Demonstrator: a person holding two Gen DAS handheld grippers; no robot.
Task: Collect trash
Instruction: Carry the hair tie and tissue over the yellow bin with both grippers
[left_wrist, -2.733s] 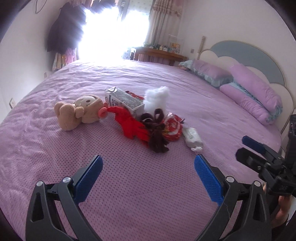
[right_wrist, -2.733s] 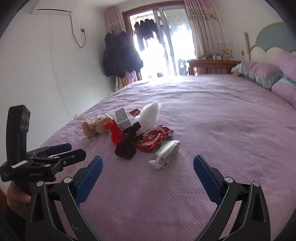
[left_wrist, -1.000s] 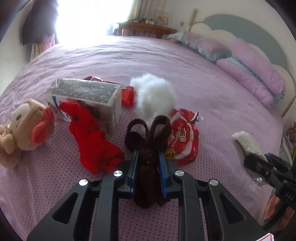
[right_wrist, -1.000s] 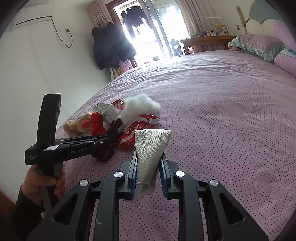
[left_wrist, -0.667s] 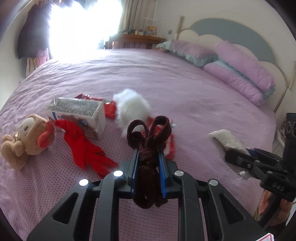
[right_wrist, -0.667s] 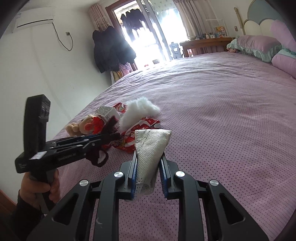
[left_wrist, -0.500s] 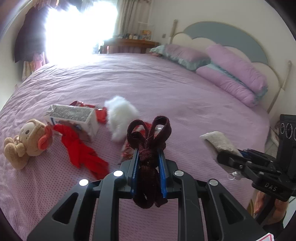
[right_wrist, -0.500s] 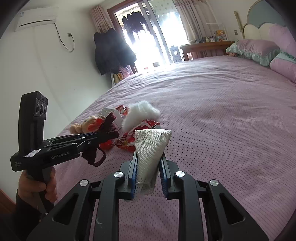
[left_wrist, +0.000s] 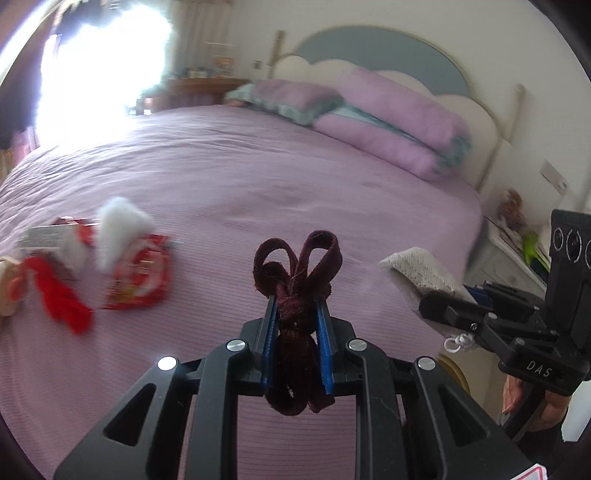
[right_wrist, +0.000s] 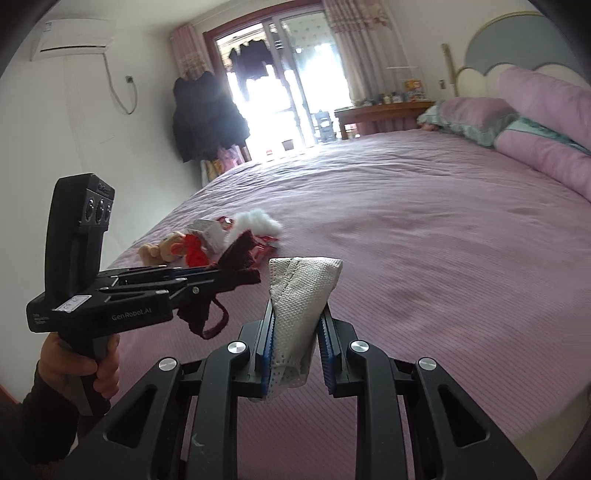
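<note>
My left gripper (left_wrist: 295, 301) is shut on a dark maroon fabric band (left_wrist: 295, 273) and holds it above the purple bed (left_wrist: 258, 177). It also shows in the right wrist view (right_wrist: 221, 277), with the band (right_wrist: 236, 258) hanging from it. My right gripper (right_wrist: 297, 314) is shut on a white textured wipe (right_wrist: 301, 295), held above the bed (right_wrist: 424, 240); in the left wrist view the wipe (left_wrist: 417, 269) sticks out at right. On the bed lie a red snack wrapper (left_wrist: 142, 273), white fluff (left_wrist: 118, 229), a milk carton (left_wrist: 55, 240) and a red cloth (left_wrist: 59, 295).
A teddy bear (right_wrist: 162, 251) lies beside the carton. Purple pillows (left_wrist: 388, 129) and the headboard (left_wrist: 388, 55) stand at the far end. A nightstand (left_wrist: 513, 251) is beyond the bed's right edge. Coats (right_wrist: 207, 118) hang by the bright glass door (right_wrist: 280, 92).
Both grippers have lifted and swung right with their loads. The pile of items has slid to the left of the left wrist view and farther off in the right wrist view.
</note>
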